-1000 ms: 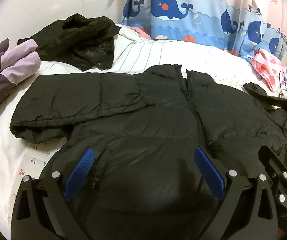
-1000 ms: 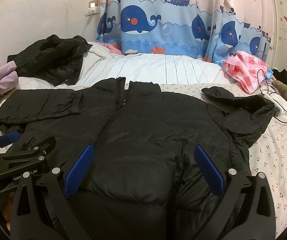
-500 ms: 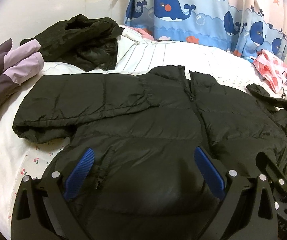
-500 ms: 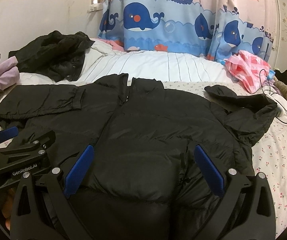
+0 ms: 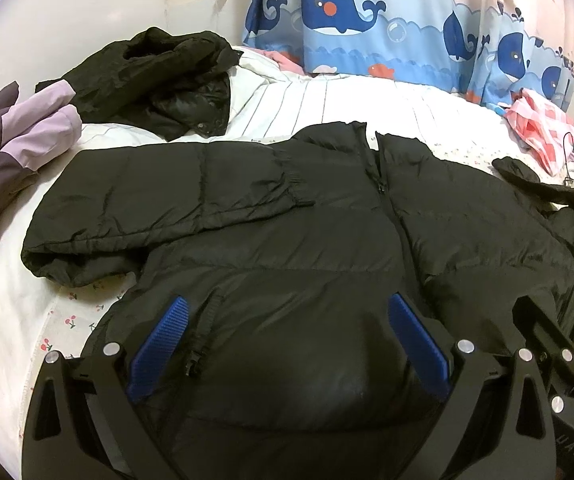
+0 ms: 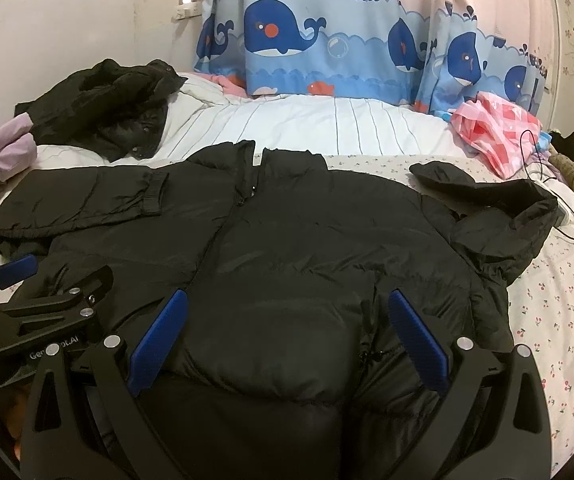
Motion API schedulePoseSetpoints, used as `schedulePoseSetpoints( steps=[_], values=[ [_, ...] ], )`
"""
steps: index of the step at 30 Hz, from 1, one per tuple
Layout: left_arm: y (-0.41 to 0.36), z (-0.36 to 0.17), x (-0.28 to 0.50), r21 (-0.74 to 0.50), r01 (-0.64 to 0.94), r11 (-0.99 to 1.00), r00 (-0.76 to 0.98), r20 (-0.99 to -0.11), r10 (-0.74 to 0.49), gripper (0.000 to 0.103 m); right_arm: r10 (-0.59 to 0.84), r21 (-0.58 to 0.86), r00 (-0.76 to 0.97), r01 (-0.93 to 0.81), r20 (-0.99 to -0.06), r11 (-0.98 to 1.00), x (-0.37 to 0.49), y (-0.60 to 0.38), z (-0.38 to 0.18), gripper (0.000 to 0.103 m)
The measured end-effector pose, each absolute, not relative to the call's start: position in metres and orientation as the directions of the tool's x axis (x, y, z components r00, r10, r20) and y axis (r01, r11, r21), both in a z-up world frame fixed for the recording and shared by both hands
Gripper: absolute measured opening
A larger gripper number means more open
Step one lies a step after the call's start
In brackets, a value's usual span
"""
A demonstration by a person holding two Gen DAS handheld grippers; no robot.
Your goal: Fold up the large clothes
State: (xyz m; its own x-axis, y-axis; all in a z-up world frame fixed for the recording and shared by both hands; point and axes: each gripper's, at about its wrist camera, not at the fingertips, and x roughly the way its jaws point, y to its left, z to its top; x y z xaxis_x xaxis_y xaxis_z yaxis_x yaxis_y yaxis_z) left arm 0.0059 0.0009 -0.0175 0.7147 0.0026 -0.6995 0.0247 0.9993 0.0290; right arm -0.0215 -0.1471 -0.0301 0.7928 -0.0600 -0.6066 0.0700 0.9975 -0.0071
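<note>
1. Left wrist view: the bed (image 5: 367, 104) fills the frame, white striped quilt toward 12 o'clock, cherry-print sheet toward 7 o'clock.
2. The black puffer jacket (image 5: 307, 240) lies front-up and zipped across the middle of the bed, collar at 12 o'clock, hem under both tools at 6 o'clock.
3. Its left sleeve (image 5: 159, 204) is already laid inward across the chest from 9 o'clock; the right sleeve (image 6: 499, 216) is bunched at 3 o'clock, doubled on itself.
4. Handling, as I judge it: light, soft, puffy, with a slick shell. It will spring back and slide, so pinch deep at a seam, a cuff or the hem edge, not the smooth panel.
5. A second dark coat (image 5: 155, 80) is heaped at 11 o'clock, a purple garment (image 5: 15, 140) at 9 o'clock, a pink checked cloth (image 6: 495, 132) at 2 o'clock.
6. The left tool (image 5: 287, 344) stands wide apart over the hem, holding nothing.
7. The right tool (image 6: 287, 344) is likewise spread wide and empty above the hem.
</note>
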Motion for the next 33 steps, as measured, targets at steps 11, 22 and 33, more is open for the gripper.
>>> schedulePoseSetpoints(
  steps=[11,22,33],
  values=[
    [0.0002,-0.0196,0.0067,0.027,0.027,0.999,0.711,-0.703,0.0,0.096,-0.061,-0.009,0.79,0.07,-0.61,0.998,-0.0209,-0.1481,-0.0314,0.097],
    [0.0,-0.0214,0.0074,0.027,0.03,0.999,0.704,-0.71,-0.002,0.096,-0.063,-0.013,0.791,0.069,-0.608,0.998,-0.0207,-0.1488,-0.0318,0.097],
    [0.0006,-0.0229,0.0076,0.019,0.029,0.999,0.7,-0.714,-0.006,0.096,-0.071,-0.021,0.788,0.073,-0.611,0.997,-0.0213,-0.1507,-0.034,0.097]
  ],
)
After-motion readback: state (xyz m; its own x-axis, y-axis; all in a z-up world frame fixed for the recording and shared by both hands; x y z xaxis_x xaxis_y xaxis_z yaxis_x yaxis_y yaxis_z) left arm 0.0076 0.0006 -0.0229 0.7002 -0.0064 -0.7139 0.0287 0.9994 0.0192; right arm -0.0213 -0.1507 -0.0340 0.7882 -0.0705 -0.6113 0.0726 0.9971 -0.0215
